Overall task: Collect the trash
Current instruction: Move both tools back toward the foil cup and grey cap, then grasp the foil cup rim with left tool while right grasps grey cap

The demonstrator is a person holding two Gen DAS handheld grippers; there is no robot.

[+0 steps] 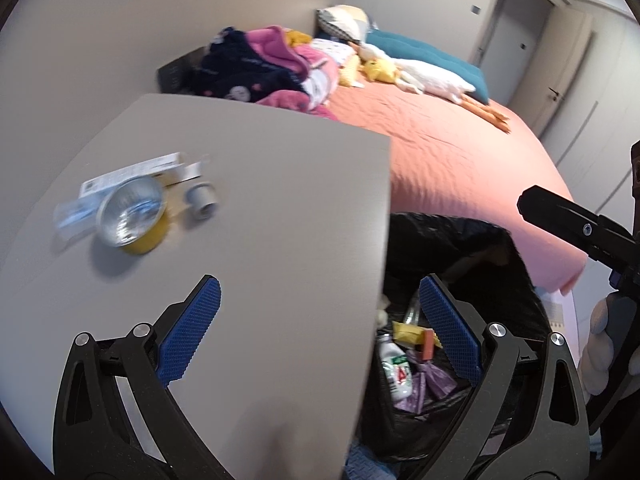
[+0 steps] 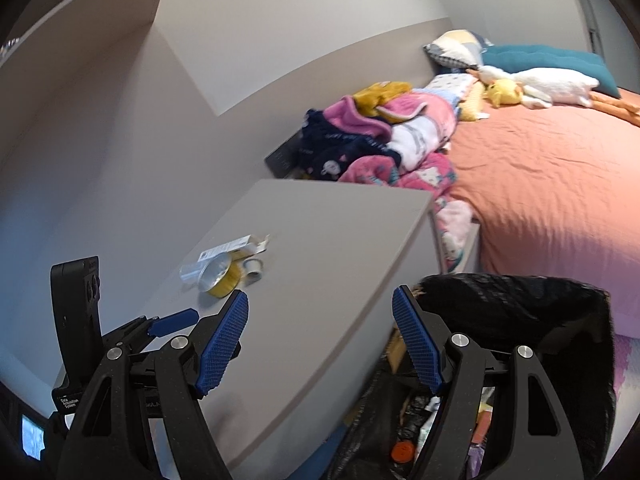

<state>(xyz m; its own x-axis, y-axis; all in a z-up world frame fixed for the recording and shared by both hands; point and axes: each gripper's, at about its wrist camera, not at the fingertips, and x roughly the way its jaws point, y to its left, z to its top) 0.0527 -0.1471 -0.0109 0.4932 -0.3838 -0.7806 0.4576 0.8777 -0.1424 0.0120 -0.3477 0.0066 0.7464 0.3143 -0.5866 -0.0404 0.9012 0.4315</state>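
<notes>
On the grey nightstand top (image 1: 260,184) lies a small pile of trash: a yellow tin with a shiny inside (image 1: 134,216), a white carton (image 1: 136,172), a clear plastic wrapper (image 1: 72,216) and a small roll of tape (image 1: 202,200). The pile also shows in the right wrist view (image 2: 224,270). My left gripper (image 1: 320,312) is open and empty over the nightstand's right edge. My right gripper (image 2: 320,332) is open and empty, above the same edge and the black trash bag (image 2: 540,308). The bag (image 1: 460,240) holds bottles and wrappers.
A bed with an orange cover (image 1: 460,148) lies to the right, with a heap of clothes (image 1: 272,68), pillows and soft toys on it. A grey wall panel (image 2: 200,100) stands behind the nightstand. Doors (image 1: 520,32) are at the far right.
</notes>
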